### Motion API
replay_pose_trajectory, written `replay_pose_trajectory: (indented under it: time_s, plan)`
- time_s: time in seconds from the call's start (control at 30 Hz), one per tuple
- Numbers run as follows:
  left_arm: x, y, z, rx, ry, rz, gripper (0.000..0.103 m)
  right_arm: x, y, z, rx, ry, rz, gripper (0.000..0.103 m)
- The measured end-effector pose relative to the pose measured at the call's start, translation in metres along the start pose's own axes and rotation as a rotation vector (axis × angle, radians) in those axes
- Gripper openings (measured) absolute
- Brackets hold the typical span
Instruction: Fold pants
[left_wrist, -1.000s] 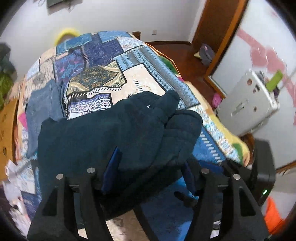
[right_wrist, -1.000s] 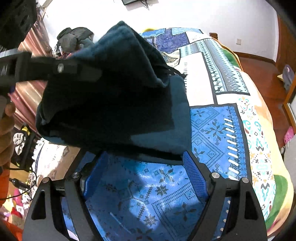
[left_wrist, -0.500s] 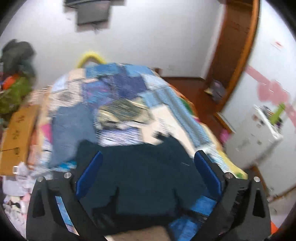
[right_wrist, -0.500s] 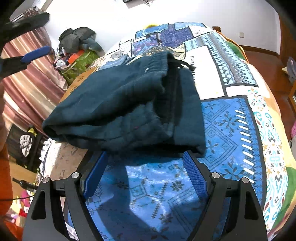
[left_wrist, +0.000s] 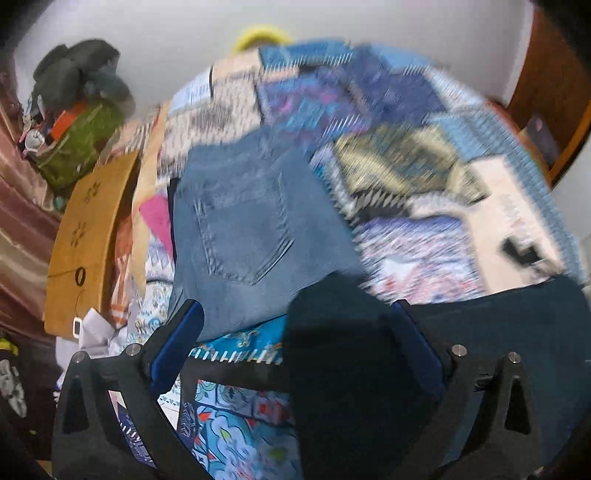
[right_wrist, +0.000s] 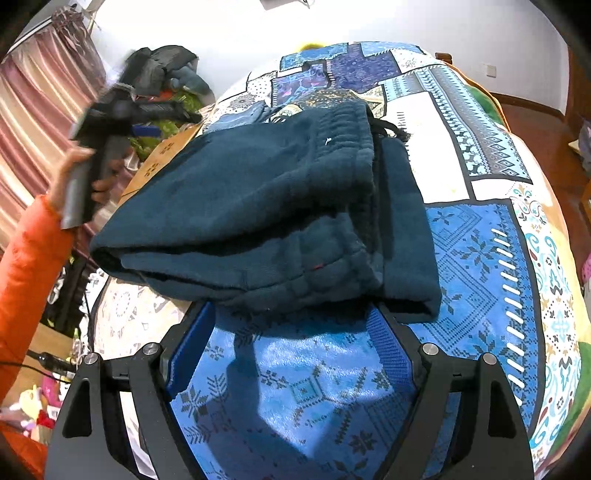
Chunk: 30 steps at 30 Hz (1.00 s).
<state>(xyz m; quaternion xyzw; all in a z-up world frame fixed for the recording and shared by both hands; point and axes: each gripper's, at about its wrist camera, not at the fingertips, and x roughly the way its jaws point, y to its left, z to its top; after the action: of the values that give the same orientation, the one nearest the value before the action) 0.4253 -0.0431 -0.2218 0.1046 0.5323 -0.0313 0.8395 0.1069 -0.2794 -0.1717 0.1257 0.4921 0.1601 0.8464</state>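
the pants (right_wrist: 266, 218) are dark teal fleece, folded into a thick, roughly rectangular bundle of several layers lying flat on the patterned bed cover. the elastic waistband, ribbed and gathered, sits at the far end on top, with a black drawstring spilling out just beside it to the right. one lower layer sticks out along the right side as a flat strip. the near-left corner is a rounded fold showing stacked edges. in the left wrist view the pants (left_wrist: 498, 332) fill the lower right, dark and blurred
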Motion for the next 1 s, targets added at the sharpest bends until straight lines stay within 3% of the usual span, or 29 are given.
replay_pose_trajectory:
  time_s: [0.1, 0.17, 0.53, 0.7, 0.93, 1.0]
  plan:
    - [0.036, 0.008, -0.010, -0.005, 0.099, -0.038, 0.103, 0.000, 0.000, 0.001, -0.001, 0.005, -0.006, 0.081]
    - [0.040, 0.017, -0.022, -0.023, 0.100, -0.092, 0.103, 0.000, 0.000, 0.003, -0.005, 0.007, -0.013, 0.081]
    - [-0.015, 0.053, -0.109, -0.066, 0.090, -0.055, 0.103, -0.019, -0.003, 0.005, -0.013, -0.044, -0.034, 0.081]
    - [-0.044, 0.052, -0.144, -0.095, 0.089, -0.149, 0.103, -0.034, 0.002, 0.005, -0.020, -0.093, -0.034, 0.081]
    - [-0.074, 0.010, -0.170, -0.054, 0.059, -0.301, 0.103, -0.042, 0.008, 0.005, -0.046, -0.128, -0.038, 0.081]
    - [-0.086, 0.001, -0.174, -0.033, 0.015, -0.312, 0.088, -0.039, 0.008, 0.003, -0.049, -0.135, -0.036, 0.081]
